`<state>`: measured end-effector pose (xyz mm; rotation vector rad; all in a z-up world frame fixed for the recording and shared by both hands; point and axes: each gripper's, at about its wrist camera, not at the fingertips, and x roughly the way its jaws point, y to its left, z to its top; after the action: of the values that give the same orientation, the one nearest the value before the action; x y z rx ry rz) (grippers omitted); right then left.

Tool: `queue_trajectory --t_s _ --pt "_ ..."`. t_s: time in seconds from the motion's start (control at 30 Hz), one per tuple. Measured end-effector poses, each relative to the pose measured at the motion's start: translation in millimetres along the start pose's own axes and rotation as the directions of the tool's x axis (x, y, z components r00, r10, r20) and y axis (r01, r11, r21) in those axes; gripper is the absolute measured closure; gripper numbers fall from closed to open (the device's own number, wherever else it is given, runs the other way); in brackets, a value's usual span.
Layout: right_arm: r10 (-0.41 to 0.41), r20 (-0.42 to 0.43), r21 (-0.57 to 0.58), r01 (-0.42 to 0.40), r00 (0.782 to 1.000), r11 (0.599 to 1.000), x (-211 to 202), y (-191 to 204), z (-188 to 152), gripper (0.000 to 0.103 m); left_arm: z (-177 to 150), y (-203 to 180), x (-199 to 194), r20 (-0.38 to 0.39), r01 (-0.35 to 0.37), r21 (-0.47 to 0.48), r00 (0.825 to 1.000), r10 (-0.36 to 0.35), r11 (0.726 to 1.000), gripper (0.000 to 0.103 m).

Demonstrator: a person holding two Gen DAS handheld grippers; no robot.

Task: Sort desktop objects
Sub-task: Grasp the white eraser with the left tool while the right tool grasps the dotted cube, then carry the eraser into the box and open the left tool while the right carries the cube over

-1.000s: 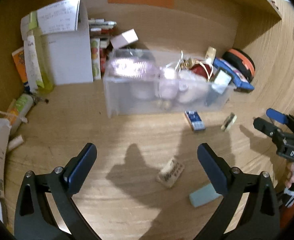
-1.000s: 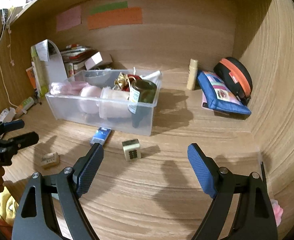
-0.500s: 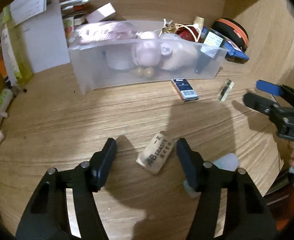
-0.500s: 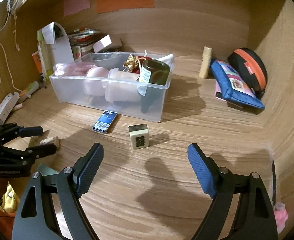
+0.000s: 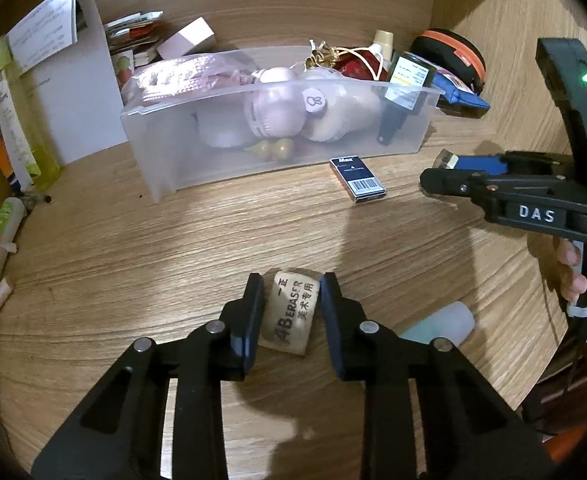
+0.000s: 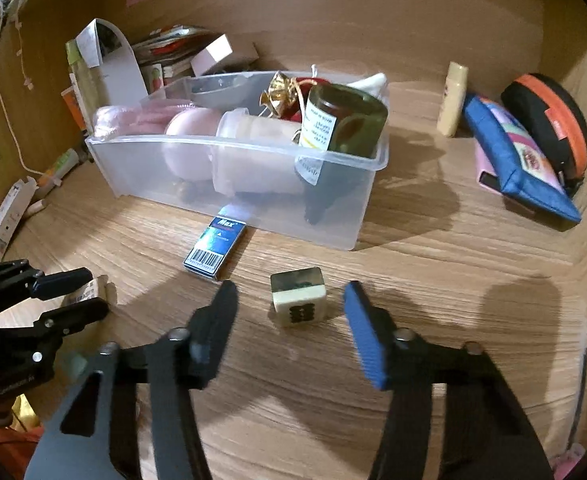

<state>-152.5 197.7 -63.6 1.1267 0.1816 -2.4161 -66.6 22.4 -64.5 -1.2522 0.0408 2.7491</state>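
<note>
My left gripper [image 5: 290, 286] is closed around a beige eraser [image 5: 291, 312] lying on the wooden desk; both fingers touch its sides. It also shows in the right wrist view [image 6: 69, 294]. My right gripper [image 6: 291, 300] is open, its fingers either side of a mahjong tile [image 6: 299, 302] without touching it. A blue staple box [image 6: 216, 249] lies in front of the clear plastic bin [image 6: 325, 216], which holds pink plush items and a dark jar [image 6: 343, 124].
A blue pouch [image 6: 517, 160] and a black-orange case [image 6: 549, 116] lie at the right. A small cream bottle [image 6: 452, 100] stands at the back. Papers and tubes [image 5: 17, 92] crowd the left. A pale green block [image 5: 439, 326] lies right of the eraser.
My left gripper moved down onto the eraser and closed from wide open to gripping it. My right gripper moved forward to straddle the mahjong tile.
</note>
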Motion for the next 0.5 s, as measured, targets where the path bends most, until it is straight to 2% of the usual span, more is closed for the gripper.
queue_trajectory --t_s 0.07,0.1,0.5 --pt "0.011 0.004 0.007 -0.011 1.0 1.0 -1 -1 0 0.08 1 3 -2 0.002 0.0 -0.017 1.0 0.0 1.0 0.078" --pt "0.015 0.01 0.009 -0.015 1.0 1.0 -2 -2 0 0.081 2 6 -3 0.006 -0.001 -0.025 1.0 0.001 1.0 0.079" --pt "0.051 0.091 -0.011 -0.05 0.995 0.999 -25 8 10 0.081 25 30 -27 0.106 -0.013 -0.101 0.994 0.024 0.995 0.08"
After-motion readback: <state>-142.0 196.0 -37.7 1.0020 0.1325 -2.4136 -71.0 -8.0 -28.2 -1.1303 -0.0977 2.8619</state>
